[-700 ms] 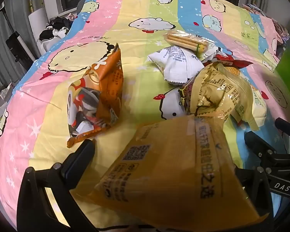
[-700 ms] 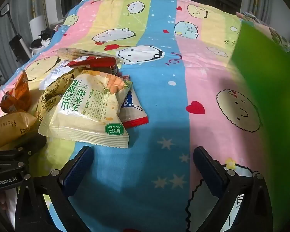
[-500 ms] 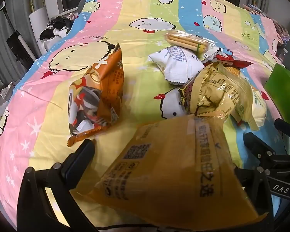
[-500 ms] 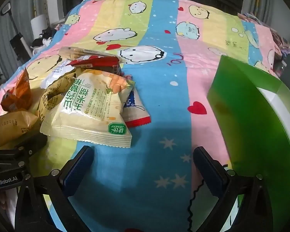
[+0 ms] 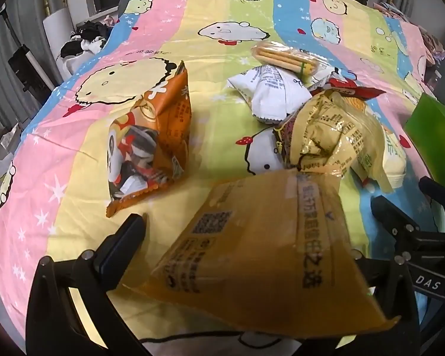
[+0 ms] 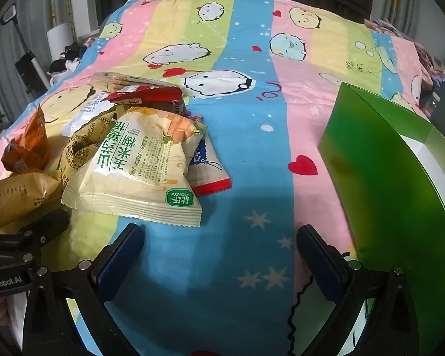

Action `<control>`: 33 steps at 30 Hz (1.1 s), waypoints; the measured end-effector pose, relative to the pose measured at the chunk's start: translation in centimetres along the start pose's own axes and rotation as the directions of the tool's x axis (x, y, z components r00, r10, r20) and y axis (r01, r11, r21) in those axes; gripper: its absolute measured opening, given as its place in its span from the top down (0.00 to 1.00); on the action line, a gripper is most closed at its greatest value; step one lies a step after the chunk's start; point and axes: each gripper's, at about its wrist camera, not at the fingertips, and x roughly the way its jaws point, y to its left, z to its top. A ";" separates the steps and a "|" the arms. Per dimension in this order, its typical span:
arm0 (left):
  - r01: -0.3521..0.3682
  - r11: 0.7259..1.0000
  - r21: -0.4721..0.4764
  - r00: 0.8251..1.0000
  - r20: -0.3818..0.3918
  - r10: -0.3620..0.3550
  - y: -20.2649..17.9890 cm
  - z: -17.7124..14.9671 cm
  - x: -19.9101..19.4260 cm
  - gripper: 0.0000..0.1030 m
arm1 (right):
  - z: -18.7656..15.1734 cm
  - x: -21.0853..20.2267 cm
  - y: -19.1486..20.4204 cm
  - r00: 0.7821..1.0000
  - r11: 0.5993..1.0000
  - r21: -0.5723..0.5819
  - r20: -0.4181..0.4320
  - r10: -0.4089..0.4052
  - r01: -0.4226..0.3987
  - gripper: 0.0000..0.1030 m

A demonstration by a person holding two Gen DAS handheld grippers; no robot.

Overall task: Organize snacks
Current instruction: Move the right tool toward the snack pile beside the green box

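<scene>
My left gripper (image 5: 246, 249) holds a big yellow-brown snack bag (image 5: 261, 255) between its fingers, just above the bed. The same bag shows at the left edge of the right wrist view (image 6: 12, 198). An orange snack bag (image 5: 151, 142) stands ahead to the left. A pile lies ahead right: a white packet (image 5: 270, 92), a biscuit-stick pack (image 5: 284, 56), a red pack (image 5: 353, 89) and a crinkled yellow bag (image 5: 326, 136). My right gripper (image 6: 219, 255) is open and empty over the blue stripe, beside a pale green-lettered bag (image 6: 139, 172). A green box (image 6: 400, 195) stands at its right.
The bed sheet (image 6: 246, 95) has pastel stripes with cartoon animals. A red-and-white packet (image 6: 207, 175) lies under the pale bag. Dark clothes (image 5: 86, 38) and floor clutter lie beyond the bed's left edge. The green box also shows at the right edge of the left wrist view (image 5: 433, 136).
The green box has come to rest at the right, its wall and white inside now clear. The left gripper with the yellow-brown bag has barely moved.
</scene>
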 end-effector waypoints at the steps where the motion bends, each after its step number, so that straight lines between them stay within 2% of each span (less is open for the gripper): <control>1: 0.005 1.000 -0.001 1.000 -0.005 -0.005 0.1 0.0 -0.1 0.01 | -0.1 -0.2 -0.1 1.000 1.000 -0.001 0.000 -0.002 0.002 0.01; 8: 0.059 0.998 -0.003 0.998 -0.023 -0.059 0.1 0.2 -1.7 0.07 | 0.5 0.1 0.0 0.999 1.000 0.023 -0.038 -0.005 0.006 0.00; 12: 0.071 0.997 -0.016 0.997 0.025 -0.070 0.5 0.6 -3.7 0.07 | 0.1 -1.2 0.6 0.998 0.998 0.054 -0.051 0.032 -0.030 0.00; 15: 0.108 0.993 -0.049 0.993 0.058 -0.105 1.4 1.1 -5.0 0.07 | -0.1 -3.0 1.2 0.999 0.996 0.082 -0.029 0.029 -0.026 0.00; 18: 0.128 0.988 -0.081 0.989 0.082 -0.121 2.5 1.6 -6.1 0.08 | 0.1 -4.8 1.1 0.997 0.988 0.133 -0.003 0.079 -0.077 0.00; 23: 0.149 0.982 -0.112 0.984 0.111 -0.137 3.5 1.6 -7.2 0.09 | 0.8 -6.3 1.4 0.996 0.984 0.154 0.000 0.090 -0.089 0.01; 27: 0.164 0.980 -0.116 0.981 0.124 -0.150 4.0 1.4 -7.6 0.11 | 1.3 -7.5 1.3 0.984 0.965 0.190 0.037 0.174 -0.178 0.01; 33: 0.197 0.968 -0.152 0.976 0.123 -0.179 5.4 1.3 -8.0 0.25 | 2.5 -9.2 0.3 0.972 0.938 0.257 0.074 0.222 -0.234 0.16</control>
